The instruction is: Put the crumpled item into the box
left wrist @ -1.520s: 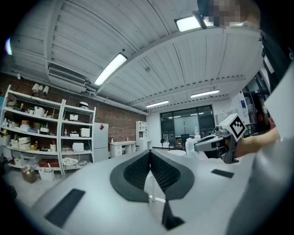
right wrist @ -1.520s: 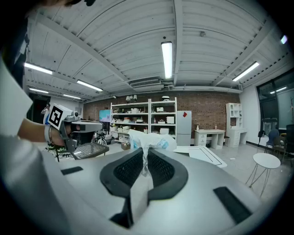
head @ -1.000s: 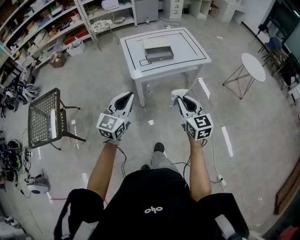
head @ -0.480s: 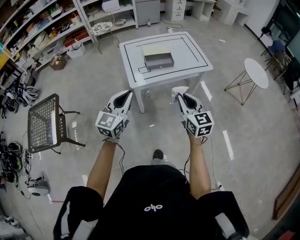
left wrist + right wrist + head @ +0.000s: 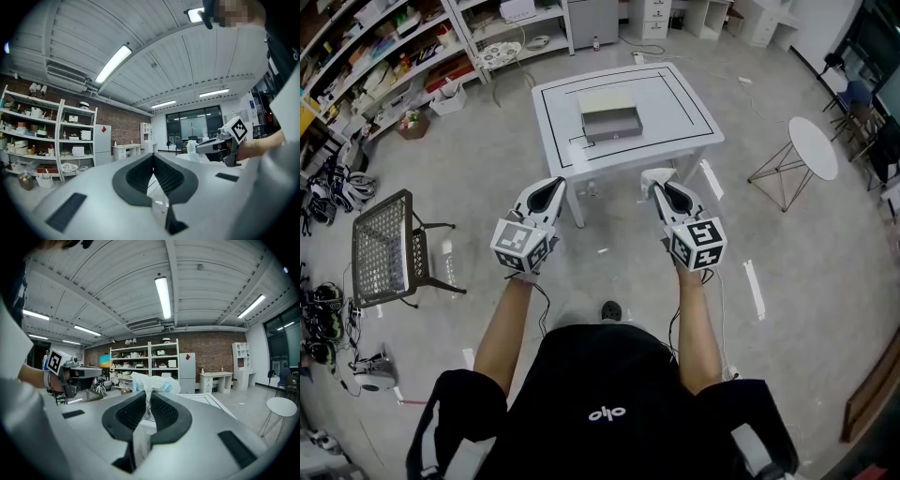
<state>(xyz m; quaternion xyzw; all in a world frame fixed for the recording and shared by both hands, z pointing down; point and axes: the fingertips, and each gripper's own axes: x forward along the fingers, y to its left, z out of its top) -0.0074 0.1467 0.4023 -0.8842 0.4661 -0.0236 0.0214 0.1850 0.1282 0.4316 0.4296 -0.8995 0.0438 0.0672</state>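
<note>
Flooring (image 5: 487, 169) of pale concrete takes up most of my head view, with stocked shelving (image 5: 384, 56) running along its far left side. I see a white surface (image 5: 684, 108) ahead of both arms, marked with a black rectangular outline. A mesh chair (image 5: 384, 246) stands on the floor to the left, well apart from the surface, and a round side table (image 5: 814, 148) stands to the right. The box (image 5: 612, 120) rests on the surface inside the outline. It is grey and open at the top, with a pale flat panel just behind it. I hold both tools side by side over the floor, on the near side of the surface, each with its marker cube toward me. In its own view, the left tool (image 5: 553, 185) (image 5: 153, 161) has its jaws fully together, the ribbed pads meeting along one line, with no object gripped between them. The right tool (image 5: 661, 187) (image 5: 148, 401) has its jaws clamped on the crumpled item (image 5: 654, 175) (image 5: 150, 380), leaving only the narrow gap that the material fills. The item is a white, thin, plastic-like wad with a bluish patch. It bulges out past the jaw tips, sits close to the near edge of the surface in the head view, and is clearly apart from the box.
</note>
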